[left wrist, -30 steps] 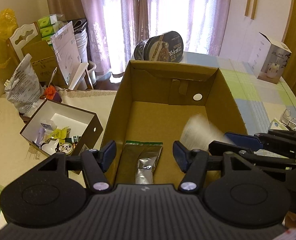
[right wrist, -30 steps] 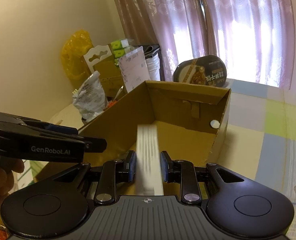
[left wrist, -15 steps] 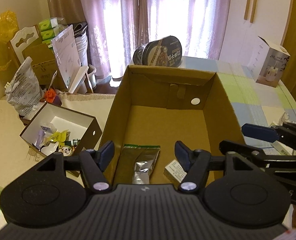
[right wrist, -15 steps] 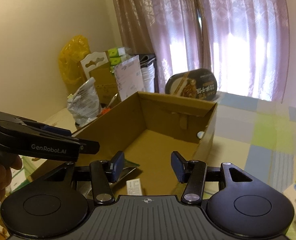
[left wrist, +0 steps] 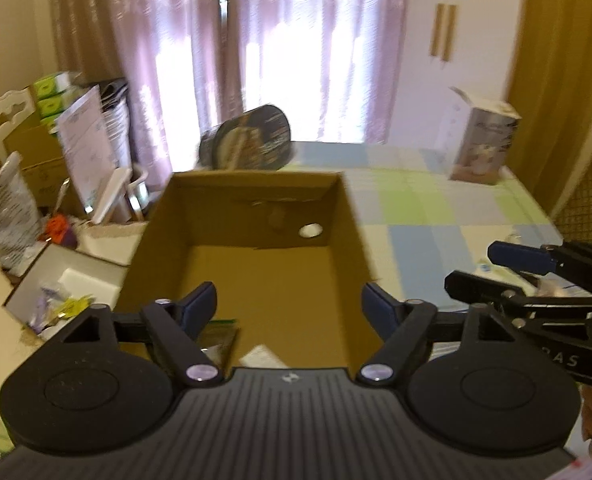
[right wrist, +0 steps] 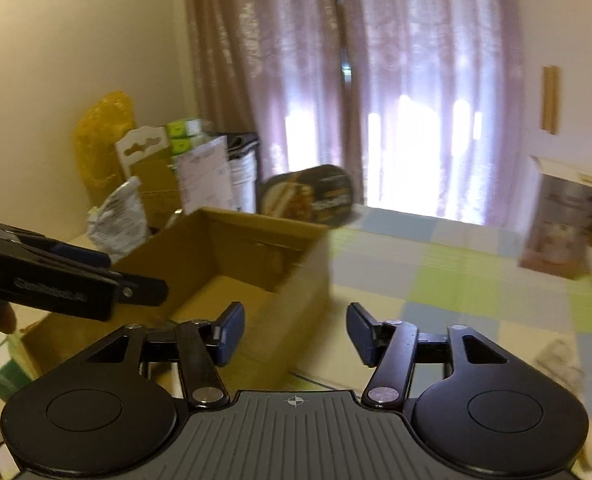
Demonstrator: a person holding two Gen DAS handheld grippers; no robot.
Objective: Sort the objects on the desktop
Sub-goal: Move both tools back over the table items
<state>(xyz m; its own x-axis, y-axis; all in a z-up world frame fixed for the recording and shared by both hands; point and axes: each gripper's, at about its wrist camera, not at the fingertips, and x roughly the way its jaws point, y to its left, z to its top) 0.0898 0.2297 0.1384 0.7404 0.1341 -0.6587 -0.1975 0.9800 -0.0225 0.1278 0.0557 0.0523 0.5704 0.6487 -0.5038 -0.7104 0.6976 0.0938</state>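
**Both grippers empty over the cardboard box**

Everything hangs off the cardboard box (left wrist: 255, 264), so start on its left: down on the floor beside its left wall sits a smaller white-lined box (left wrist: 75, 284) with a jumble of small bits inside, too blurred to name. Behind that, a crinkled silver bag (left wrist: 5, 220) and a leaning sheet of printed paper (left wrist: 85, 148).

Over the box's near edge hangs the left gripper (left wrist: 289, 308), fingers spread wide, nothing between them. Below it, on the box floor at the near end, lies a green-edged packet (left wrist: 215, 338), and just to its right the corner of a small white carton (left wrist: 259, 356); both are half hidden by the gripper body. Behind the far wall of the box stands a dark round tin (left wrist: 247, 144) on its edge.

Right of the box, the checked tablecloth (left wrist: 436, 208). The right gripper (right wrist: 293, 330) is over the box's right wall and the cloth, fingers apart, carrying nothing. Far off to the right of the box, at the back of the table, stands an opened product carton (left wrist: 482, 148).
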